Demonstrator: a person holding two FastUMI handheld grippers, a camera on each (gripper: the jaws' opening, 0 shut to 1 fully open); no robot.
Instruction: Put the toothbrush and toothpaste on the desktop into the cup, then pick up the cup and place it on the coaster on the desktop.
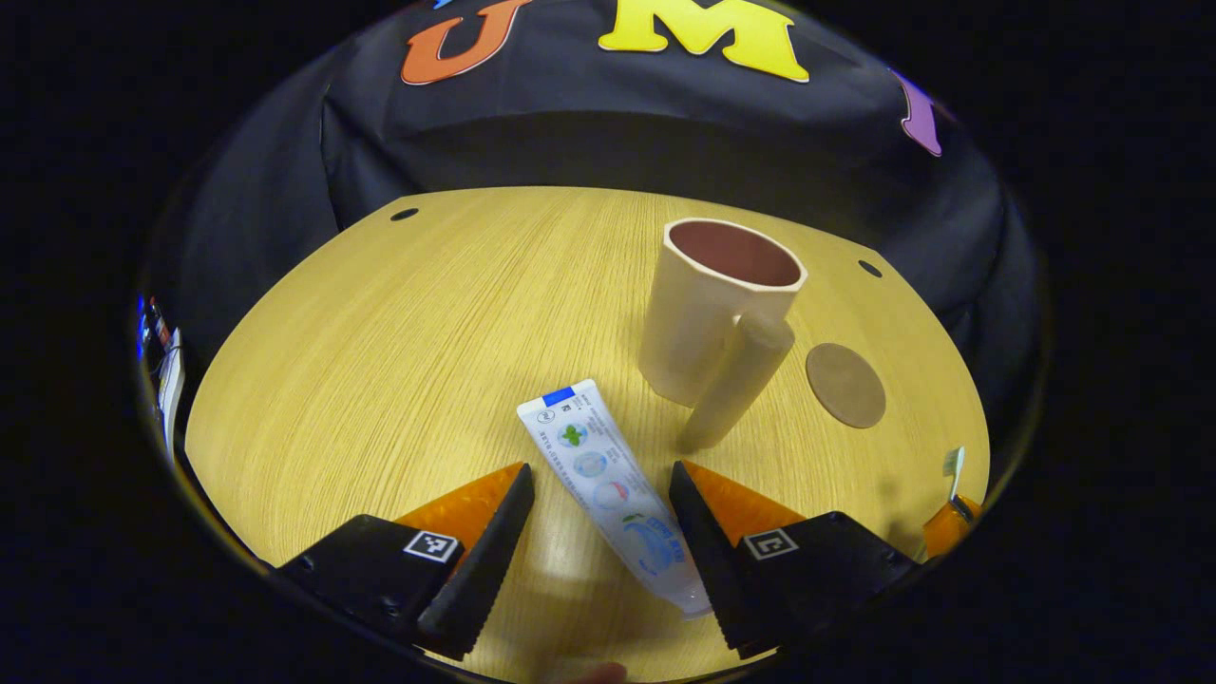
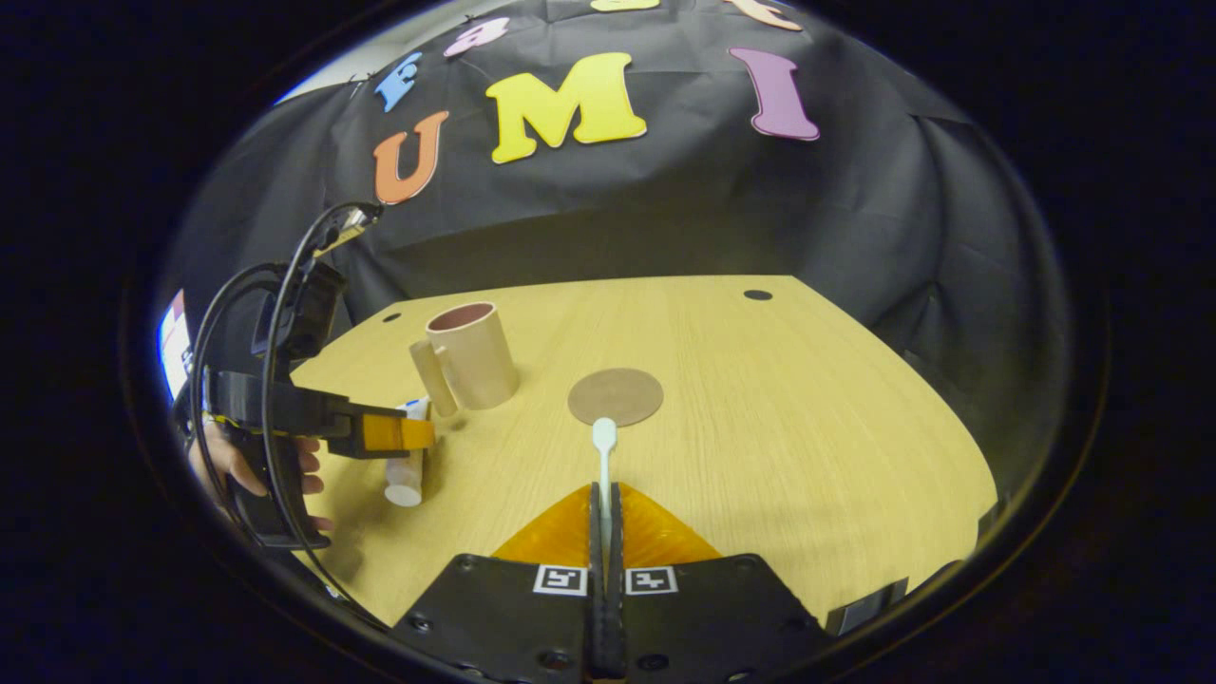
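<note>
A white toothpaste tube (image 1: 608,484) lies flat on the wooden desktop (image 1: 408,332), between the two fingers of my left gripper (image 1: 600,484), which stands open around it without touching. Just beyond stands the beige cup (image 1: 712,313) with its handle turned toward me and its inside bare. A round brown coaster (image 1: 845,384) lies to the cup's right. My right gripper (image 2: 605,494) is shut on the white toothbrush (image 2: 604,456), whose head points forward toward the coaster (image 2: 616,396). The right gripper view also takes in the cup (image 2: 470,356), the toothpaste (image 2: 407,470) and the left gripper (image 2: 380,432).
Black cloth walls close in the desktop at the back and sides. Small dark holes (image 1: 404,214) sit near the desktop's far corners. A hand (image 2: 237,465) holds the left gripper at the left edge, with cables looping above it.
</note>
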